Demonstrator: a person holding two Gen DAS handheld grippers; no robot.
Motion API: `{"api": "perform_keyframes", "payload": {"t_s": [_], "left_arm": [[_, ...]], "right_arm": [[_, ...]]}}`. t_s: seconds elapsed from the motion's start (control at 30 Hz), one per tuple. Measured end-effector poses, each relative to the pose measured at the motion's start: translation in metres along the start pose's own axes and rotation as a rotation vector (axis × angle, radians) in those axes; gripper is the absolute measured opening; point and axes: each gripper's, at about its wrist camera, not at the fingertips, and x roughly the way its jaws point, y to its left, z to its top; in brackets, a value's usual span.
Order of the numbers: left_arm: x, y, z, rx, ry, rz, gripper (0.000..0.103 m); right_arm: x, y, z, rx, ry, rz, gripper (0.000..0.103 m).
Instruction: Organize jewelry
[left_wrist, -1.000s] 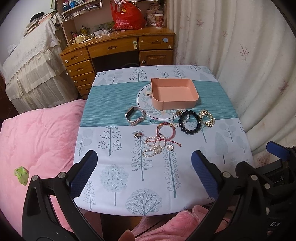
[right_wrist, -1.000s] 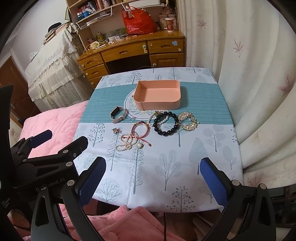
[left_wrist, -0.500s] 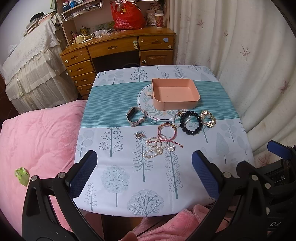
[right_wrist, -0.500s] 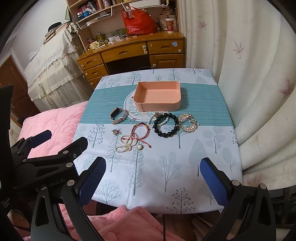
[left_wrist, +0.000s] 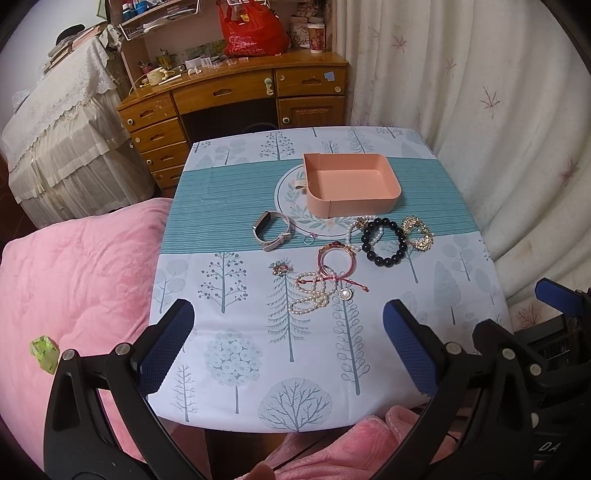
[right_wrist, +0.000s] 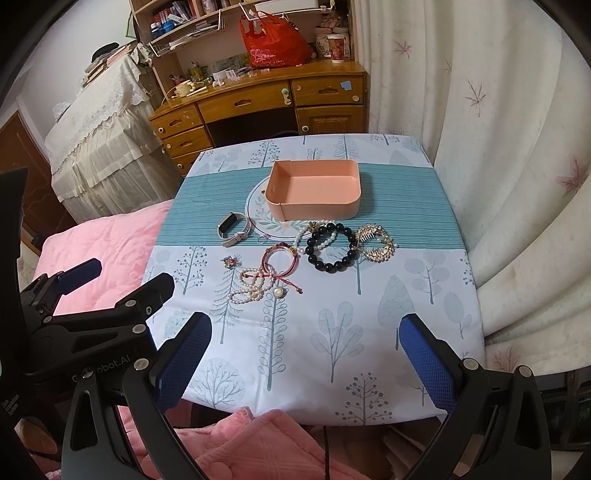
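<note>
Barely anything has changed in the last second: both claws, left (left_wrist: 284, 341) and right (right_wrist: 303, 354), still hang spread wide and empty at the frame's bottom. The jewelry (right_wrist: 306, 251) lies mid-frame on the bench (right_wrist: 406, 314), the pink tray (right_wrist: 314, 192) still unfilled, so sorting hasn't begun.

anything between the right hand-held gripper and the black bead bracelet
Nothing visible. The right hand-held gripper hangs open at the table's near edge, and only bare tablecloth lies before the black bead bracelet.
</note>
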Motion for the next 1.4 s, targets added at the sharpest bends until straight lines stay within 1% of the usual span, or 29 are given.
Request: {"api": "perform_keyframes", "payload": {"t_s": [0.17, 0.37, 0.5, 0.77, 0.9, 0.97, 1.13, 1.23, 1.3, 1.33, 1.4], "left_arm": [[0.0, -0.001, 0.0, 0.002, 0.001, 0.003, 0.102], [0.007, 0.002, 0.003, 0.013, 0.01, -0.011, 0.102], [0.009, 0.003, 0.006, 0.022, 0.008, -0.017, 0.102], [0.011, 0.006, 0.013, 0.028, -0.001, -0.032, 0.102], [0.008, 0.005, 0.016, 0.051, -0.022, -0.002, 0.102], [0.007, 0.005, 0.017, 0.064, -0.031, 0.007, 0.101], [0.009, 0.012, 0.02, 0.078, -0.026, -0.021, 0.101], [0.007, 0.017, 0.021, 0.078, -0.041, -0.029, 0.101], [0.007, 0.024, 0.022, 0.061, -0.037, -0.073, 0.101], [0.008, 0.025, 0.021, 0.06, -0.033, -0.082, 0.101], [0.012, 0.024, 0.021, 0.082, -0.015, -0.071, 0.101]], "right_arm": [[0.0, 0.001, 0.001, 0.001, 0.002, -0.001, 0.102], [0.003, 0.001, -0.001, 0.006, 0.006, -0.007, 0.102], [0.005, 0.006, -0.006, 0.009, 0.005, -0.021, 0.102], [0.004, 0.014, -0.004, 0.006, 0.003, -0.049, 0.102], [0.002, 0.017, -0.002, 0.009, 0.005, -0.059, 0.102], [0.003, 0.017, -0.002, 0.018, 0.006, -0.051, 0.102], [0.01, 0.018, -0.008, 0.055, 0.018, -0.021, 0.102], [0.012, 0.023, -0.008, 0.068, 0.01, -0.015, 0.102], [0.014, 0.029, -0.008, 0.064, 0.018, -0.008, 0.102], [0.016, 0.033, -0.01, 0.058, 0.028, -0.007, 0.102], [0.017, 0.04, -0.009, 0.05, 0.032, -0.003, 0.102]]}}
